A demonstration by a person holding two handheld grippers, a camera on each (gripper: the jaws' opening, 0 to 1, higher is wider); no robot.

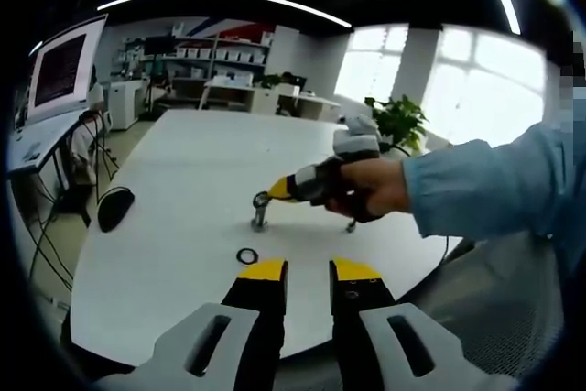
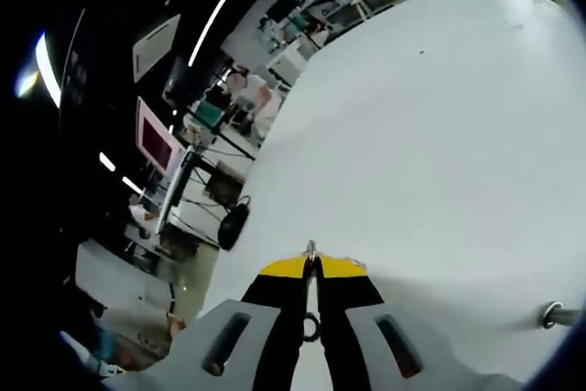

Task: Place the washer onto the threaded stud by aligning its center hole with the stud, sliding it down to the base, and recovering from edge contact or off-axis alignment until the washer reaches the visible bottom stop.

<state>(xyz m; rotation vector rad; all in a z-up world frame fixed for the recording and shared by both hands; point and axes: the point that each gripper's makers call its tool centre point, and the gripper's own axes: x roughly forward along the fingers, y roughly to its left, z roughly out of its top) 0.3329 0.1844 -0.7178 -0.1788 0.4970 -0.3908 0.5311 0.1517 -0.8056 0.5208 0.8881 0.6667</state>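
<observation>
On the white table stands a threaded metal stud. A hand brings my right gripper in from the right, and its yellow tips hold a washer right at the stud's top. From behind its own jaws, the right gripper is shut on the thin washer, seen edge-on at the tips. My left gripper hangs open over the near table edge with nothing between its fingers. A black ring lies flat just beyond its left tip.
A black mouse sits near the table's left edge, also seen as the mouse. A second metal piece stands under the hand; a metal stud shows low right. A monitor stands far left.
</observation>
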